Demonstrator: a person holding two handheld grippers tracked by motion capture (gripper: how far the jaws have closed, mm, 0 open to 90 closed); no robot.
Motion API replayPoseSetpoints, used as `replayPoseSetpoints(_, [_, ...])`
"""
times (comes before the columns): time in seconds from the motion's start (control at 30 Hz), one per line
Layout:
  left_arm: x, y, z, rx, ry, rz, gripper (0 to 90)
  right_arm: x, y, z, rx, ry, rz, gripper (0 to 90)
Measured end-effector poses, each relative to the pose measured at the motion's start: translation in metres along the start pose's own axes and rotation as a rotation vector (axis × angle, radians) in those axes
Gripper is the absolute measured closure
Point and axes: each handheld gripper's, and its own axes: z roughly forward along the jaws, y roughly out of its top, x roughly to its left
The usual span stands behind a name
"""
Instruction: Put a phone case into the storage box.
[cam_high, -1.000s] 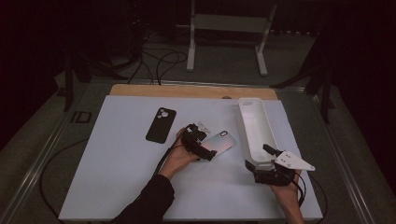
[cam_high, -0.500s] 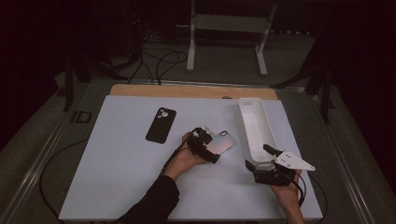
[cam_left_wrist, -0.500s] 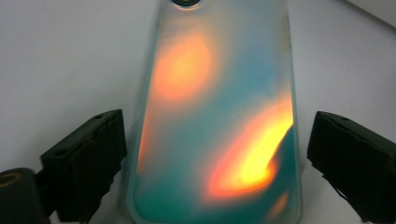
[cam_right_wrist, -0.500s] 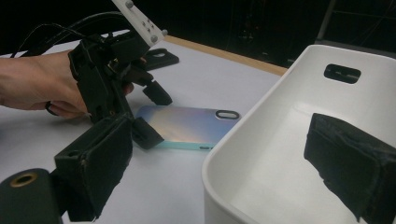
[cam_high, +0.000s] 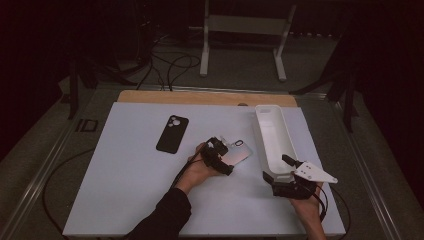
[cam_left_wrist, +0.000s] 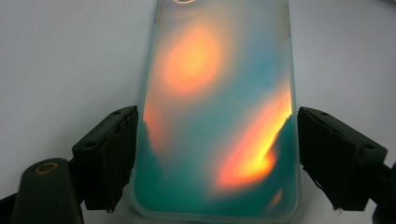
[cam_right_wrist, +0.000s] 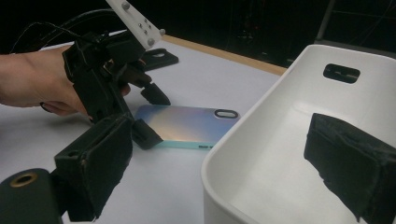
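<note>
We count 2 phone cases and 1 white tray (cam_high: 267, 131) on the bench (cam_high: 125, 190). The iridescent case (cam_high: 237, 154) lies flat between the left gripper (cam_high: 223, 159) fingers, which have just been closing but look not yet clamped. The black case (cam_high: 172, 133) lies apart. The right gripper (cam_high: 282, 172) straddles the tray's near wall, fingers released. The left gripper view cuts off the iridescent case's top.
</note>
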Motion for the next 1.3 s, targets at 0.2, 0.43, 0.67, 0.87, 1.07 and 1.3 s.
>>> replayPoseSetpoints(0.2, [0.001, -0.005, -0.005, -0.001, 0.005, 0.004, 17.2, -0.001, 0.000, -0.001, -0.001, -0.001, 0.002, 7.8])
replayPoseSetpoints(0.43, [0.012, -0.014, -0.028, -0.064, 0.029, -0.042, 17.3, 0.000, 0.000, 0.001, 0.002, 0.002, 0.004, 7.8])
replayPoseSetpoints(0.67, [0.017, -0.018, -0.053, -0.126, 0.049, -0.054, 17.3, 0.000, 0.000, 0.001, 0.005, 0.004, 0.011, 7.8])
replayPoseSetpoints(0.87, [0.018, -0.025, -0.075, -0.186, 0.067, -0.061, 17.3, -0.002, 0.001, 0.001, 0.001, 0.017, 0.040, 7.7])
replayPoseSetpoints(1.07, [0.016, -0.036, -0.098, -0.234, 0.086, -0.048, 17.2, -0.006, 0.010, -0.001, -0.015, 0.031, 0.063, 7.7])
replayPoseSetpoints(1.3, [0.013, -0.049, -0.123, -0.277, 0.116, -0.028, 17.2, -0.003, 0.027, 0.005, -0.020, 0.072, 0.056, 7.7])
